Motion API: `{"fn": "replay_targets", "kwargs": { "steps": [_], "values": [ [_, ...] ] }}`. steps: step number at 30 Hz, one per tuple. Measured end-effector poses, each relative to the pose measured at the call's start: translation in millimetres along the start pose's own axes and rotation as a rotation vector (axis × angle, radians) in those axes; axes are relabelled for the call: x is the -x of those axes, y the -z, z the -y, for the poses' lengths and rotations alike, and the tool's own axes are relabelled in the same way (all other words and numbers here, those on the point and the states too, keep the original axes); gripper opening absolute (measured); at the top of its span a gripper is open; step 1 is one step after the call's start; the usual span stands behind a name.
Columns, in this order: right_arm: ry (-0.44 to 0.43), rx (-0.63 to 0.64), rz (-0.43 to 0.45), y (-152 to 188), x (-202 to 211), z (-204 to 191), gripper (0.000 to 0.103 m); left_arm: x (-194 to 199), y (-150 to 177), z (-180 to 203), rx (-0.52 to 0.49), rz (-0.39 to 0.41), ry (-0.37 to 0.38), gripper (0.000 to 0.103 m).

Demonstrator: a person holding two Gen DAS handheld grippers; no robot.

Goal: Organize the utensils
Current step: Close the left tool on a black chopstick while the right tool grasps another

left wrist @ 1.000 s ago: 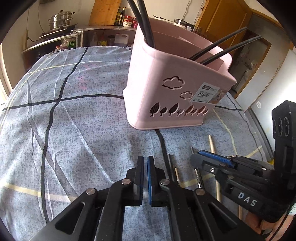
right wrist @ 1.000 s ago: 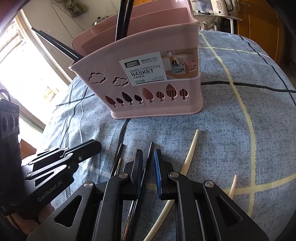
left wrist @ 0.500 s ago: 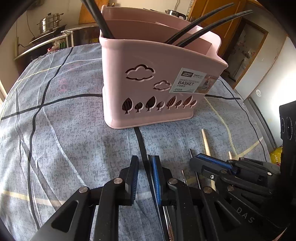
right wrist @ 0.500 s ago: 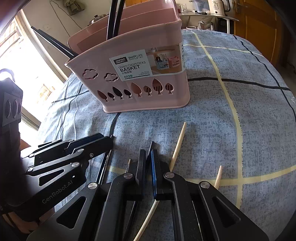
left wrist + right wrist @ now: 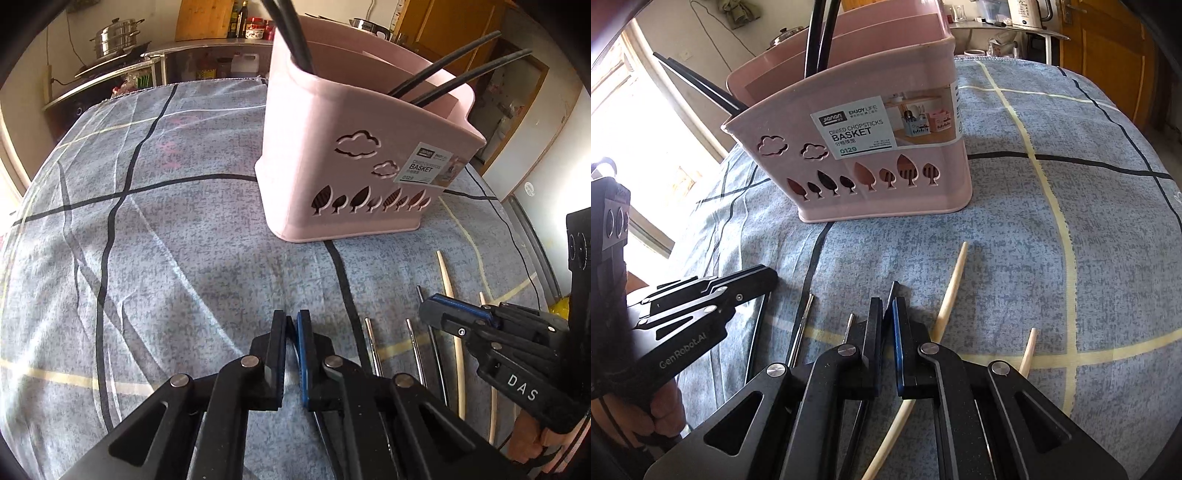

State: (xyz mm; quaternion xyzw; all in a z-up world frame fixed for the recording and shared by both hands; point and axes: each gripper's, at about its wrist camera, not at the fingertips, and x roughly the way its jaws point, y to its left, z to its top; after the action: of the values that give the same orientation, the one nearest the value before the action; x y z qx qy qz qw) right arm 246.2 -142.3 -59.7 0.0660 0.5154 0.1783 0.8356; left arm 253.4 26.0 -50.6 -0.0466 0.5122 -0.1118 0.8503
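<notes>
A pink divided basket (image 5: 303,147) (image 5: 955,177) stands on the checked cloth with black chopsticks (image 5: 454,59) leaning in it. In front lie two metal chopsticks (image 5: 371,343) and two pale wooden chopsticks (image 5: 951,288). My left gripper (image 5: 291,323) (image 5: 772,275) is closing its jaws on the tip of a black chopstick (image 5: 757,332), whose shaft trails back under the fingers. To its right, my right gripper (image 5: 886,306) (image 5: 430,308) is shut on another black chopstick (image 5: 894,290), with the tip poking out past the pads.
The grey-blue checked cloth (image 5: 166,258) covers the whole table. A kitchen counter with a steel pot (image 5: 116,38) lies beyond the far edge. A wooden door (image 5: 1108,55) is at the right. A bright window (image 5: 635,147) is on the left. A person's hand (image 5: 665,413) holds each gripper.
The left gripper swung right over a black chopstick, opened, closed on it and drew it back left. The right jaws closed on their black chopstick and have stayed in place since.
</notes>
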Motion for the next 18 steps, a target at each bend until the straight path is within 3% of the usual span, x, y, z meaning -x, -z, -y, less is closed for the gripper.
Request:
{"fn": "replay_targets", "kwargs": {
  "steps": [5,12,18],
  "values": [
    [0.017,0.012,-0.039,2.4,1.4,-4.7,0.005,8.2,15.8,2.6,0.006,-0.020,-0.019,0.009],
    [0.041,0.035,-0.074,12.2,6.4,-11.9,0.011,17.6,33.1,7.0,0.024,-0.036,-0.028,0.021],
    [0.059,0.052,-0.089,23.3,11.2,-15.6,0.012,24.1,48.6,12.4,0.040,-0.019,-0.058,0.021]
  ]
}}
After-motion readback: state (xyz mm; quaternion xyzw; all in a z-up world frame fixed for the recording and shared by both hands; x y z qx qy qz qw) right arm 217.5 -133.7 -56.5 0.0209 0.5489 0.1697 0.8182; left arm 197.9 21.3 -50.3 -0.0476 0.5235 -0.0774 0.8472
